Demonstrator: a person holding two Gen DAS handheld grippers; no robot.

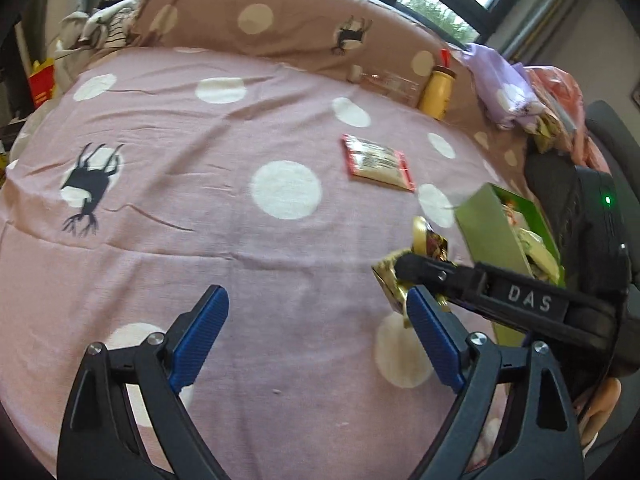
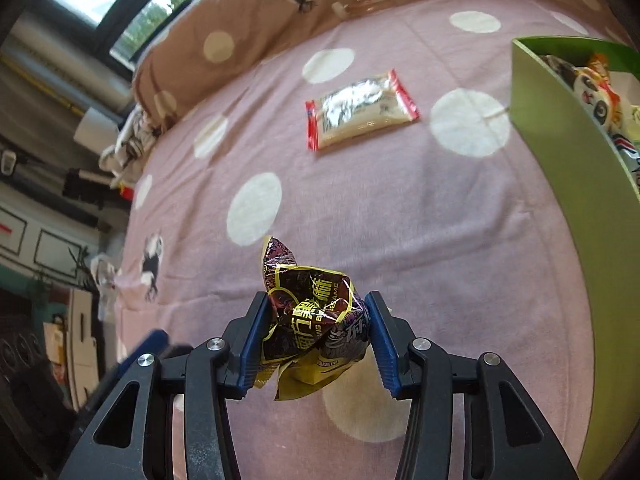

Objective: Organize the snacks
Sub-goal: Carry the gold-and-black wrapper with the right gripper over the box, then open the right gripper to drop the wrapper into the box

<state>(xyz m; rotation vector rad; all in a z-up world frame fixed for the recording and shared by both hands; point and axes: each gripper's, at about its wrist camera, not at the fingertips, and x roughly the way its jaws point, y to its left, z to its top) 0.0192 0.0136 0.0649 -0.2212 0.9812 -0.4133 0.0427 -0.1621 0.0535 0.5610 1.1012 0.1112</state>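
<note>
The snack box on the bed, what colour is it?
Green; the snack box shows best in the right wrist view.

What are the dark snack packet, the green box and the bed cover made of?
Dark snack packet: thin metallised plastic film, glossy; it crumples in sharp creases with gold glints.
Green box: probably coated cardboard, matte; flat stiff walls, thin edge.
Bed cover: woven fabric, likely cotton; soft wrinkles, no shine.

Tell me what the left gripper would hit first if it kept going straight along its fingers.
Most likely the bare pink bedsheet. The left gripper is open with nothing between its fingers; the red-edged snack packet lies farther off to the right, though depth is uncertain.
</note>
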